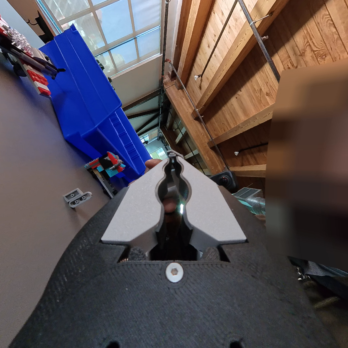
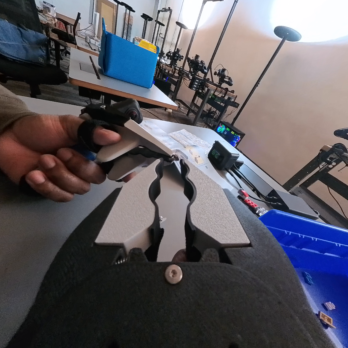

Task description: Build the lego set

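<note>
**A small grey piece pinched in my left jaws, my right jaws parted beside it**

My left gripper (image 1: 172,157) is tilted up toward a wooden ceiling (image 1: 244,84) and a window (image 1: 116,28). Its jaws are closed down to a sliver, and a small grey stud piece (image 1: 172,154) sits pinched at the very tips. In the right wrist view the same gripper (image 2: 174,157) comes in from the left, held in my left hand (image 2: 47,150), with that tiny piece (image 2: 176,156) poking out at its tip.

My right gripper (image 2: 170,162) points at that tip. Its jaws stand narrowly apart, with nothing pressed between the pads; the left gripper's tip sits just above and between my right fingertips (image 2: 183,163). Whether it touches them I cannot tell.

Off to the left on the tabletop (image 1: 28,169) lie two loose grey bricks (image 1: 77,197), and farther on a small red, black and teal brick build (image 1: 107,166) stands against a blue bin (image 1: 84,90). From the right view, the blue bin (image 2: 310,244) is at my right, a red brick assembly (image 2: 248,201) lies just behind it, and an open instruction booklet (image 2: 197,160) lies beyond my fingertips next to a small black device with a lit screen (image 2: 222,155).
</note>
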The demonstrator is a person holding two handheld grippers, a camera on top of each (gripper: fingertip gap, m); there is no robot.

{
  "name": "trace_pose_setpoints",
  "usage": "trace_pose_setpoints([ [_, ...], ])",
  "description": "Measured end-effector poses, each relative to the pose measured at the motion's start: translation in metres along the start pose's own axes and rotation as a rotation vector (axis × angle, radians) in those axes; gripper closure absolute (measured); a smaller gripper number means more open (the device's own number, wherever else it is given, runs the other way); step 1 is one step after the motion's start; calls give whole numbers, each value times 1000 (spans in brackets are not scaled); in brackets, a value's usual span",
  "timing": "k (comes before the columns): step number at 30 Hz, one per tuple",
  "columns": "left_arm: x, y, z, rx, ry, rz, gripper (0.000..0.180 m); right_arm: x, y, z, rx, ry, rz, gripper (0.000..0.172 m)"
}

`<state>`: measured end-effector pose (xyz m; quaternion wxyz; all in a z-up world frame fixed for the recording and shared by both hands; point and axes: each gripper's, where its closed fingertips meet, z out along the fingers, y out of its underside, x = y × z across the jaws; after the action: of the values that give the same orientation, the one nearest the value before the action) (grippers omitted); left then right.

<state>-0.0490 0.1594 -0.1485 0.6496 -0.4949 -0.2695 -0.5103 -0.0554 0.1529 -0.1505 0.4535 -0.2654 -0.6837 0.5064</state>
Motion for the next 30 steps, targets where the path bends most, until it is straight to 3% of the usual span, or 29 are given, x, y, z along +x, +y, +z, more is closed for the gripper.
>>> trace_pose_setpoints([
  [30, -1, 17, 1, -206, -42, 88, 177, -9, 5, -9, 0, -132, -33, 157],
])
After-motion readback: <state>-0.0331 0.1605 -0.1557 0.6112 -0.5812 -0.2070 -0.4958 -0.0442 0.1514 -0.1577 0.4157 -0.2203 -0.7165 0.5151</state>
